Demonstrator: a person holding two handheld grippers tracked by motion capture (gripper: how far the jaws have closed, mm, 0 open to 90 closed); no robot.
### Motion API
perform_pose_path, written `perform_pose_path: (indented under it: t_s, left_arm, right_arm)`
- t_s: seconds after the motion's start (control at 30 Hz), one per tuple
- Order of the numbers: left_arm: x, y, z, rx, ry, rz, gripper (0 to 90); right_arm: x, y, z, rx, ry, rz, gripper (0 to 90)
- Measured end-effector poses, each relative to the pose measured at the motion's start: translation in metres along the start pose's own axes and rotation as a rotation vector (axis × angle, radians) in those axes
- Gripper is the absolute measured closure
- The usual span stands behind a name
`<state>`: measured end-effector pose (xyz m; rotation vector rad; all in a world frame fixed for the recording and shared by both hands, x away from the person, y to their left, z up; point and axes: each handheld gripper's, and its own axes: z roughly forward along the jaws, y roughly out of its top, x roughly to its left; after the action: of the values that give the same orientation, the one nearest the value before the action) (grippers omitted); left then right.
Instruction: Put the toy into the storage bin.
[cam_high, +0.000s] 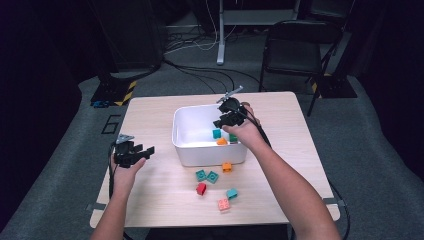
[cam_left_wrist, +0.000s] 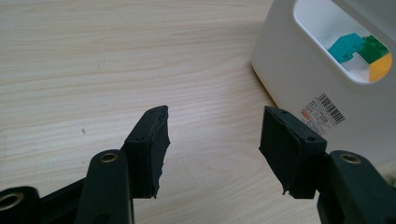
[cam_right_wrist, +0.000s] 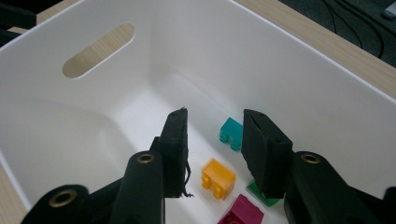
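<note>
Loose bricks are being gathered into the white bin (cam_high: 186, 150), which is sitting near the table's (cam_high: 150, 107) far edge. The right gripper (cam_right_wrist: 212, 140) is being held over the bin's inside, jaws parted and gripping nothing, apparently so that a brick drops among the teal brick (cam_right_wrist: 230, 133), orange brick (cam_right_wrist: 217, 177) and magenta brick (cam_right_wrist: 243, 212) on the floor. The left gripper (cam_left_wrist: 212, 140) is being kept wide open and empty above bare wood by the left edge, seemingly waiting. More bricks (cam_high: 212, 185) are lying toward the near edge.

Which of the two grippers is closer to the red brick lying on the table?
The left. The left gripper hovers over the table's left side, with bare wood between it and the red brick. The right gripper is up over the white bin, beyond the bin's near wall from the brick.
</note>
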<state>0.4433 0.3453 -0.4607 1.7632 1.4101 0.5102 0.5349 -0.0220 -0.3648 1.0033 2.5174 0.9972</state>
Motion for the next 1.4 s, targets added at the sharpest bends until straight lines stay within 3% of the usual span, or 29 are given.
perform_pose_path:
  t_s: [0.27, 0.57, 0.93, 1.13, 1.4]
  left_arm:
    - [0.001, 0.000, 0.000, 0.005, 0.002, 0.002, 41.5]
    - [0.001, 0.000, 0.000, 0.007, 0.004, 0.003, 41.5]
    - [0.000, -0.001, 0.001, 0.011, 0.004, 0.008, 41.5]
    - [0.000, -0.001, 0.000, 0.010, 0.006, 0.010, 41.5]
    - [-0.002, -0.001, 0.001, 0.005, 0.003, 0.012, 41.5]
  right_arm:
    - [0.009, -0.006, -0.023, -0.064, 0.020, -0.022, 55.8]
    - [0.029, -0.018, -0.053, -0.126, 0.052, -0.077, 54.4]
    - [0.053, -0.045, -0.083, -0.205, 0.077, -0.105, 54.5]
    - [0.058, -0.057, -0.089, -0.209, 0.093, -0.093, 54.4]
    - [0.062, -0.085, -0.086, -0.214, 0.074, -0.070, 54.5]
